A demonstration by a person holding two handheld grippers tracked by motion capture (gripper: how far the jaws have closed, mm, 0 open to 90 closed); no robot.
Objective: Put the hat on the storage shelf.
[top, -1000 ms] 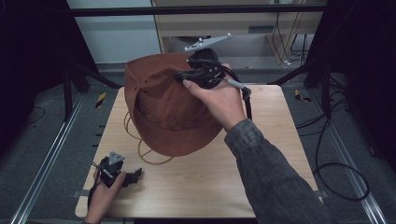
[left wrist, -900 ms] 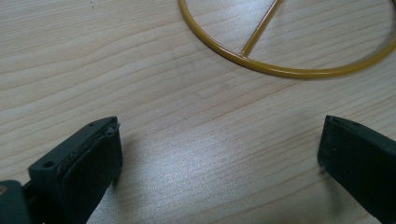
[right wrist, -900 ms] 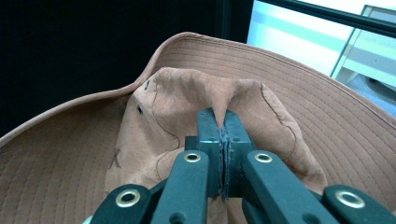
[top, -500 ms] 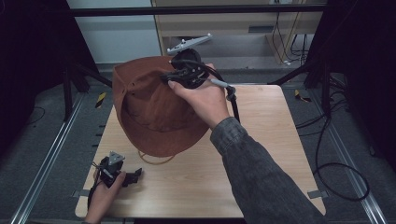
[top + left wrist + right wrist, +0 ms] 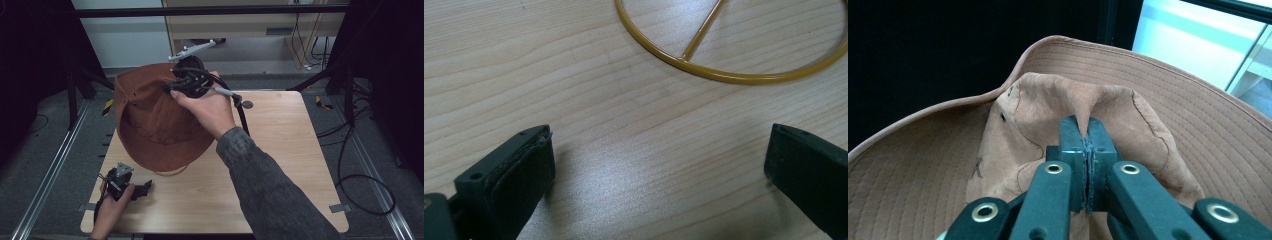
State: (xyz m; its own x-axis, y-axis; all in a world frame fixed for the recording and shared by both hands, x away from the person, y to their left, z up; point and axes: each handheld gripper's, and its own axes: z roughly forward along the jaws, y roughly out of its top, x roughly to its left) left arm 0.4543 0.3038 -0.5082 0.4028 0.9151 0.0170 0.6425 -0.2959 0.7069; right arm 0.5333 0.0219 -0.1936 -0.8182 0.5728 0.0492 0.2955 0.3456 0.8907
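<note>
The right gripper (image 5: 1087, 145) pinches the crown of a brown, wide-brimmed fabric hat (image 5: 150, 120); the left gripper (image 5: 659, 165) rests wide-jawed on the near-left wooden desk (image 5: 280, 150).

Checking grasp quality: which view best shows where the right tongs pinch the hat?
The right gripper view: the right tongs are shut on a fold of the brown hat's crown. In the high view the hand covers the pinch. The left gripper view faces the table.
</note>
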